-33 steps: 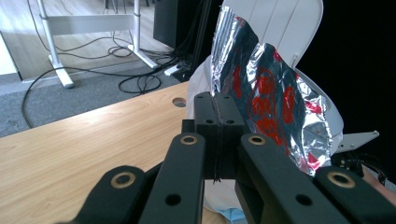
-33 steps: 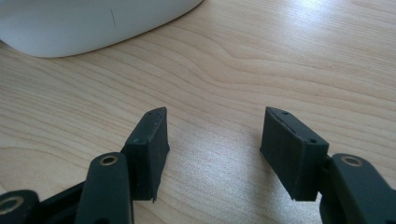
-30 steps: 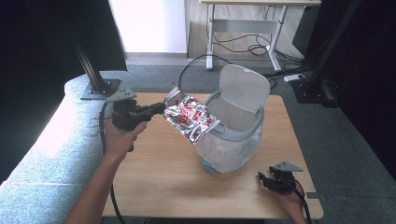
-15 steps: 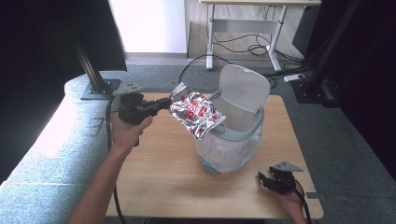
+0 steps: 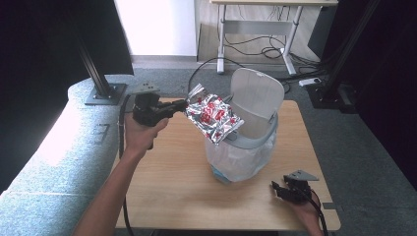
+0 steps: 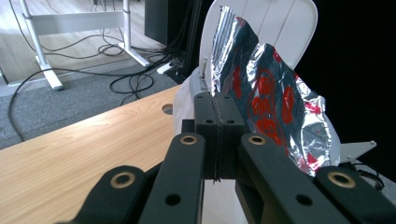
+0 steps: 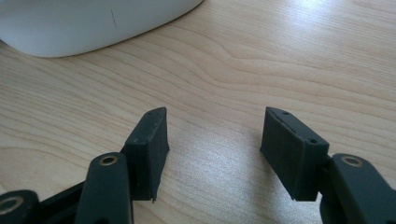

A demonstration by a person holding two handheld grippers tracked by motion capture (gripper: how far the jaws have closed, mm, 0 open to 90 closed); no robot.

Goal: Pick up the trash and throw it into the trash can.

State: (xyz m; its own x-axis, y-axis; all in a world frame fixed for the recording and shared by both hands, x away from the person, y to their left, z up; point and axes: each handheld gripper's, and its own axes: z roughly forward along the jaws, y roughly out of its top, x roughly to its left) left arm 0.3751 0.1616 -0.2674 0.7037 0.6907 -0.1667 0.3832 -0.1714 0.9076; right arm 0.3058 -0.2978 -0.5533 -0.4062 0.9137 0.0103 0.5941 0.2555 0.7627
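Note:
A crinkled silver foil packet (image 5: 215, 116) with red print hangs in the air over the near rim of a white bin (image 5: 246, 147) lined with a clear bag. My left gripper (image 5: 184, 104) is shut on the packet's left edge. In the left gripper view the packet (image 6: 271, 98) rises from between the pressed jaws, with the bin's raised lid (image 6: 280, 23) behind it. My right gripper (image 5: 276, 189) rests low on the table's front right corner, open. In the right gripper view its fingertips (image 7: 152, 135) stand apart over bare wood with nothing between them.
The bin's flip lid (image 5: 255, 101) stands upright at the back. The wooden table (image 5: 167, 187) has a small cable hole (image 6: 167, 109). A grey sofa (image 5: 49, 162) runs along the left. A desk frame and floor cables (image 5: 255, 44) lie beyond the table.
My left gripper has carried the foil packet to the right, from beside the bin to over its rim. The right gripper has stayed where it was.

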